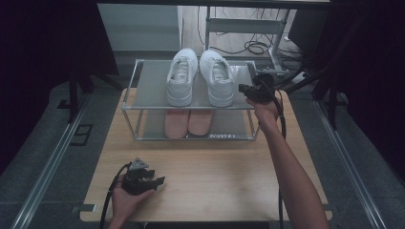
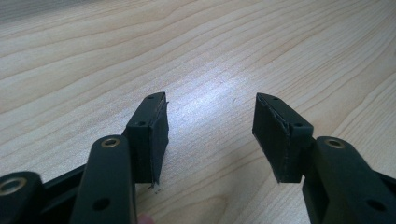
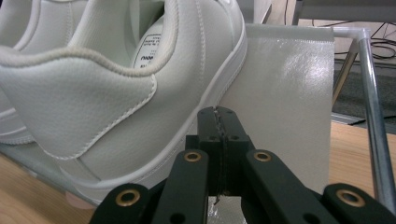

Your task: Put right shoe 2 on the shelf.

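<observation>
Small dark print on the insole label (image 3: pixel 150 50) inside the right white shoe (image 3: pixel 116 93), cut off by the collar and too blurred to read. Pale lettering on the rack's (image 1: pixel 191 138) lower front rail, too small to make out.

A wooden counter (image 1: pixel 215 162) carries a metal shoe rack (image 1: pixel 153 90): white sneakers (image 1: pixel 200 76) on its top shelf, pink shoes (image 1: pixel 188 122) below.

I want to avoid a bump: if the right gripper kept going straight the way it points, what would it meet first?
Probably the heel side of the right white shoe on the rack's top shelf; the shut right gripper looks close, though depth is unclear.
</observation>
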{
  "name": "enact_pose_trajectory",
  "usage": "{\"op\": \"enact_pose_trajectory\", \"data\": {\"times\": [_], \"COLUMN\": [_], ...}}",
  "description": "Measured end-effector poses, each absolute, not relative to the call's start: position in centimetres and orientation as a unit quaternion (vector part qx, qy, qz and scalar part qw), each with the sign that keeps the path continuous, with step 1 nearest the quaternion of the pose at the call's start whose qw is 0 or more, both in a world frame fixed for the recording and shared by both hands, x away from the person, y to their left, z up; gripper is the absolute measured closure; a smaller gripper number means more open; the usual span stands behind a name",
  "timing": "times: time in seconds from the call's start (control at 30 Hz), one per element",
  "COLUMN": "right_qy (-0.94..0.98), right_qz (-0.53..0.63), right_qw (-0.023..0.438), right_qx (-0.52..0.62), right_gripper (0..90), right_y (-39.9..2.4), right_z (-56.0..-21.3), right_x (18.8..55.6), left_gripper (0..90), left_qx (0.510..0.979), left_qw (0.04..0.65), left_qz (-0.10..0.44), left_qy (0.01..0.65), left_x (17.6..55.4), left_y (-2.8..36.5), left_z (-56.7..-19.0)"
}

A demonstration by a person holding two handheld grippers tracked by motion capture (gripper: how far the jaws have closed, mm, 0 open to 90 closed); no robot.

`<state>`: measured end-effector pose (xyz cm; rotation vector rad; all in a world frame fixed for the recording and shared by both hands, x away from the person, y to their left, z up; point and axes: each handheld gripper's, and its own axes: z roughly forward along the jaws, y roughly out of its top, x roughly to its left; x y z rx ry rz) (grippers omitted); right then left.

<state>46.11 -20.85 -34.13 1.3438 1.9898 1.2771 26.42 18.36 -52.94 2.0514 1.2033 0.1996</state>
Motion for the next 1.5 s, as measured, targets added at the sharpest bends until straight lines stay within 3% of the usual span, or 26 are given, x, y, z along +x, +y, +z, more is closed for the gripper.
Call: {"op": "enact_pose_trajectory", "data": {"times": [1.5], "right_qy": [0.735], "right_qz": [0.461], "right_qw": [0.199], "right_qx": [0.455], "right_gripper": [90.0], "right_y": [-15.9], "right_z": [-34.8], "right_x": [45.3], "left_gripper": [46.0], "left_qx": [0.797], "left_qw": [0.372], "left_qz": [0.077], "left_qy": [0.47], "left_x": [26.4], "left_y": [18.3], "left_z": [-52.9]}}
